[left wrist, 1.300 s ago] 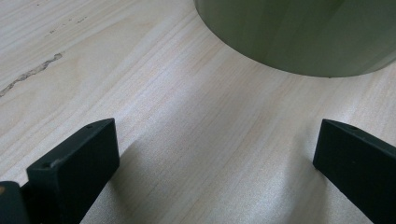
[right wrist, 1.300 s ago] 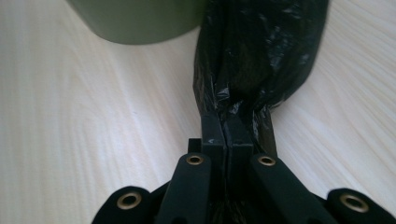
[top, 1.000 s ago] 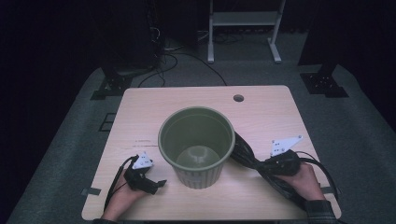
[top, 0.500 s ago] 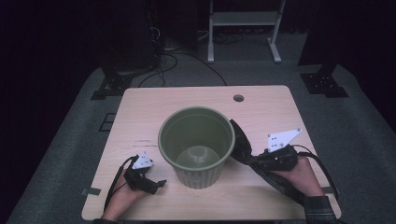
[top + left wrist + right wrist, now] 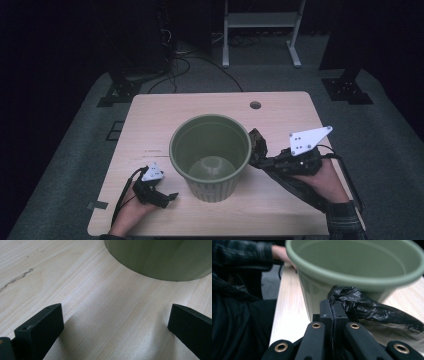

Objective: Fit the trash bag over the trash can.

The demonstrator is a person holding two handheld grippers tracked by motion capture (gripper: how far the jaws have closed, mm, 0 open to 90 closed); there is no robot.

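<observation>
A green plastic bucket (image 5: 211, 155) stands upright in the middle of the wooden table (image 5: 280, 110). My right gripper (image 5: 259, 156) is beside the bucket's right rim, shut on a black plastic bag (image 5: 290, 182) that trails down toward the table's front right. In the right gripper view the jaws are pressed together on the crumpled bag (image 5: 362, 307) just under the bucket's rim (image 5: 352, 281). My left gripper (image 5: 167, 199) rests at the front left, open with nothing between its fingers (image 5: 41, 327). The bucket's base (image 5: 162, 260) lies ahead of it.
A small round hole (image 5: 255, 105) marks the table's far side. Beyond the table stand a white frame (image 5: 260, 30) and cables on a dark floor. A person's sleeve (image 5: 239, 255) is at the left of the right gripper view.
My right gripper has lifted with the black bag, from the tabletop up to the bucket's rim. The left gripper has stayed put.
</observation>
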